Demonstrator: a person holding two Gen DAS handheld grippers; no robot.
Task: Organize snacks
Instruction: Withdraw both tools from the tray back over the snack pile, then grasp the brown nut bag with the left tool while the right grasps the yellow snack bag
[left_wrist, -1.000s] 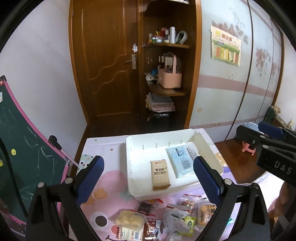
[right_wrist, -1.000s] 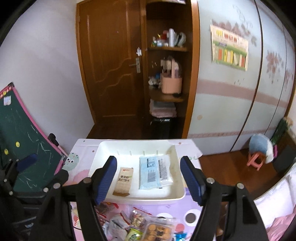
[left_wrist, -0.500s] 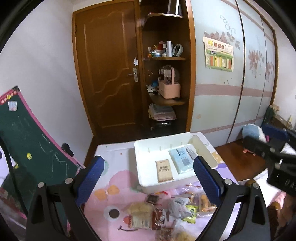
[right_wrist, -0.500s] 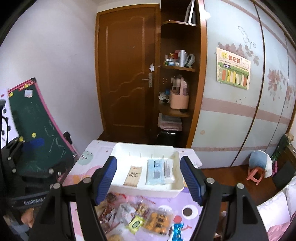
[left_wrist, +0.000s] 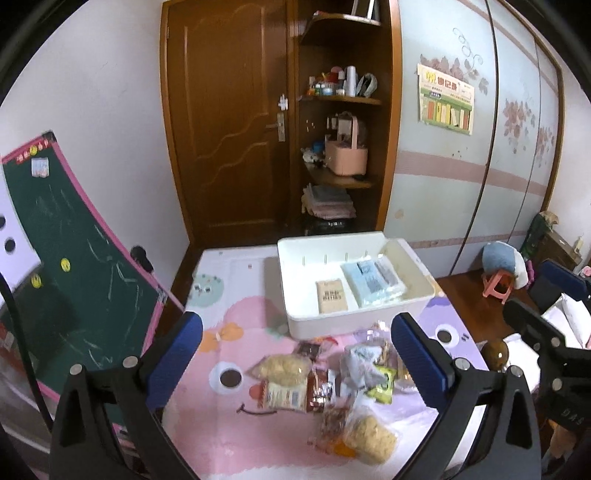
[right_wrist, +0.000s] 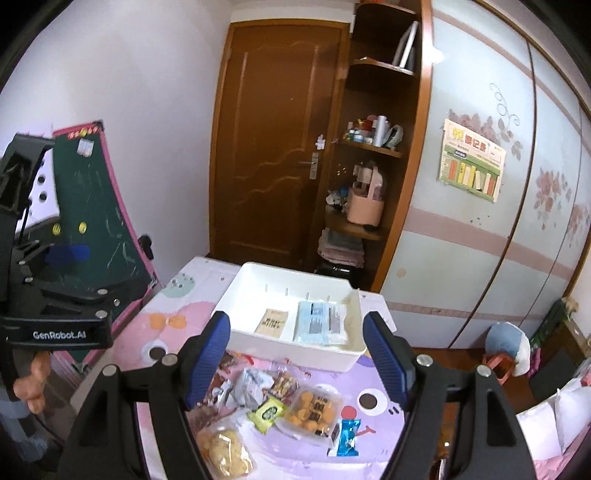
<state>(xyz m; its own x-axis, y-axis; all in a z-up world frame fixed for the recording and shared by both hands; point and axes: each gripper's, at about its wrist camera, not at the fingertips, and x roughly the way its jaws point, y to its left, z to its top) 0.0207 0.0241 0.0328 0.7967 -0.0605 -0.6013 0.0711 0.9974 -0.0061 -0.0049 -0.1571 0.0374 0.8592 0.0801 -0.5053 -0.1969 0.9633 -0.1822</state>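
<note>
Left gripper (left_wrist: 297, 354): black frame, ribbed blue pads, jaws spread wide, nothing between them. It hangs above the pile. Right gripper (right_wrist: 297, 356): same build, jaws also wide apart and empty.

Snack pile (left_wrist: 332, 384) lies loose on the table, below both tongs: crinkly clear and foil wrappers overlapping. From the right wrist view: a clear clamshell of round orange biscuits (right_wrist: 314, 408), a small green packet (right_wrist: 269, 408) touching it at 9 o'clock, a blue foil sachet (right_wrist: 346, 435) at 5 o'clock of the clamshell, a bag of pale puffed pieces (right_wrist: 225, 448) at the near edge.

White bin (left_wrist: 306, 317): smooth plastic, rectangular, rounded corners, at 12 o'clock of the pile, just beyond it. Inside, flat on the floor: a brown kraft packet (left_wrist: 331, 296) and a pale blue pouch (left_wrist: 373, 282) side by side; bare floor left of the brown one.

Table cover (left_wrist: 229, 343): soft, pink and lilac cartoon print; open stretch at 9 o'clock of the pile. A green chalkboard (left_wrist: 74, 280) with pink rim leans just off the table's left edge.
</note>
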